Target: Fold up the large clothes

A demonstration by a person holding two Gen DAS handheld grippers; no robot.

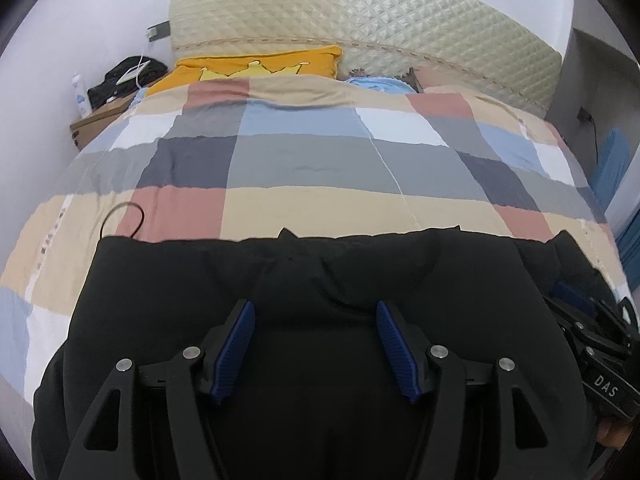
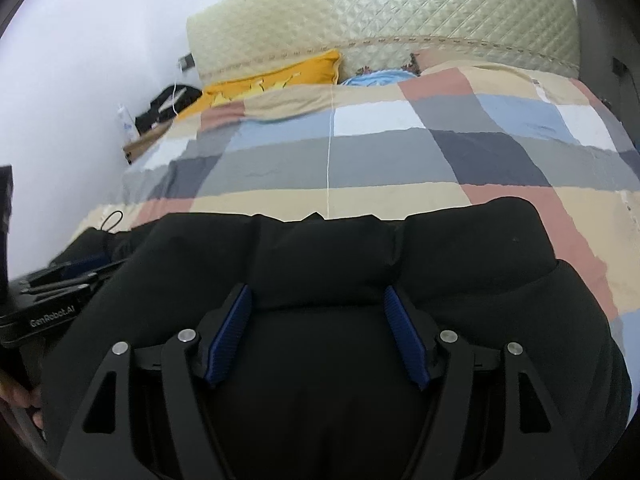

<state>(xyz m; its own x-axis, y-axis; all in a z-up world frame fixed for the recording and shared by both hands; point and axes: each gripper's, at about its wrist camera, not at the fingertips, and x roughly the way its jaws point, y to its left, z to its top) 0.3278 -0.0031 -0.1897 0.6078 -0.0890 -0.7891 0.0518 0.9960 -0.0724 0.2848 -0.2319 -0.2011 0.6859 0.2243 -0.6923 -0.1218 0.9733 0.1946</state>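
Black garment point(image 1: 360, 272) spread on checked bedcover point(image 1: 304, 168), left gripper point(image 1: 316, 308) held wide above it, right gripper point(image 2: 318, 294) likewise spread wide, nothing gripped.

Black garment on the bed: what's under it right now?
The black garment lies on the checked quilt, which shows beyond its far edge and at both sides. A thin dark cord loops out at its far left corner. Anything beneath the cloth itself is covered.
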